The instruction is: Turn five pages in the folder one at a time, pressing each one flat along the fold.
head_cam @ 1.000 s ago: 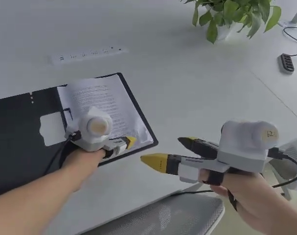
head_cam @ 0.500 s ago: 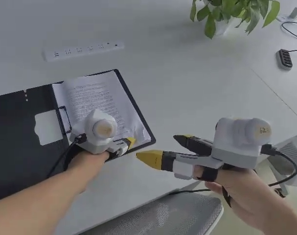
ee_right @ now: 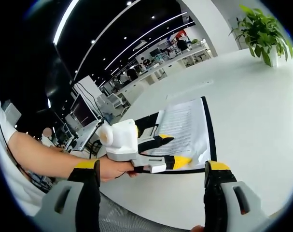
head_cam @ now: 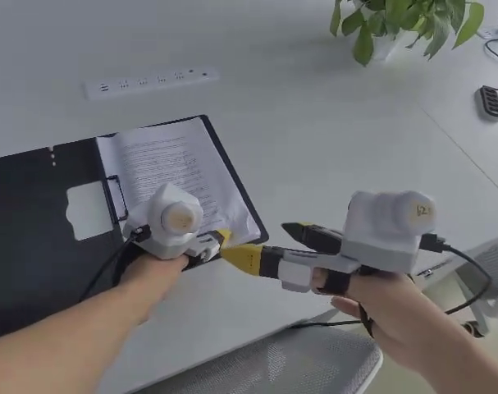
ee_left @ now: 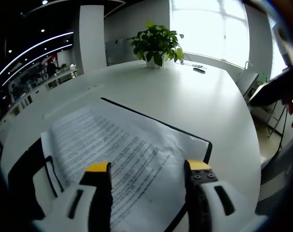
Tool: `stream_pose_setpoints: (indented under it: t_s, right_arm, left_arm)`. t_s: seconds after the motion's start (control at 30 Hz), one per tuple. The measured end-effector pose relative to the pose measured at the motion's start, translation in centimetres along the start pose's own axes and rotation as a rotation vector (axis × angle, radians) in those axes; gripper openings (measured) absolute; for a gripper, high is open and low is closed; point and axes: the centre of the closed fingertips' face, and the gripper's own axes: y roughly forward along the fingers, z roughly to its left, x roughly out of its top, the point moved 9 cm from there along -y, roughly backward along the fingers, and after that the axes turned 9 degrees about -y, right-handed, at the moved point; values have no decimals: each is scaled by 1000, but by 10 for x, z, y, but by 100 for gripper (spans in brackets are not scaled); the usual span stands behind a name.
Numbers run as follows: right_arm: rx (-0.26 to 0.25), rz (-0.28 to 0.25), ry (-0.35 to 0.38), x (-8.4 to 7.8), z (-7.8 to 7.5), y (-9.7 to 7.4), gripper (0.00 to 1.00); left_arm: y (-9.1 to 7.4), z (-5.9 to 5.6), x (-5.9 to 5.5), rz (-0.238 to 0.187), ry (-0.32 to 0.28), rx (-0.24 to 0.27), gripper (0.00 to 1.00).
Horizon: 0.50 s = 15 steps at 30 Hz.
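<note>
Counter [head_cam: 331, 148]: we see folder [head_cam: 35, 222] open at near left. Top page [head_cam: 171, 168] flat on right half, long axis running away from us. Left gripper [ee_left: 148, 166] over page's near corner, fingers apart, nearer. Right gripper [head_cam: 261, 240] just beside that corner, fingers apart, empty.

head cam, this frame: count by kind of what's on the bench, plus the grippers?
Grippers: 2 (left gripper, right gripper)
Folder: 1
Potted plant: 1
White power strip: 1
Black corded device: 1
Total: 6
</note>
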Motion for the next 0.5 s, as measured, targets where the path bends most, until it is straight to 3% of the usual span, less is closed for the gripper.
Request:
stream_pose_setpoints:
  t_s: [0.23, 0.43, 0.5]
  right_arm:
    - [-10, 4, 55, -5, -12, 16, 86]
    - [-43, -35, 124, -6, -27, 25, 73]
    - [-45, -56, 140, -5, -33, 30, 64]
  left_arm:
    - [0, 0, -1, -6, 0, -8, 56]
    - [0, -1, -1, -11, 1, -16, 52]
    - [1, -1, -1, -12, 1, -17, 52]
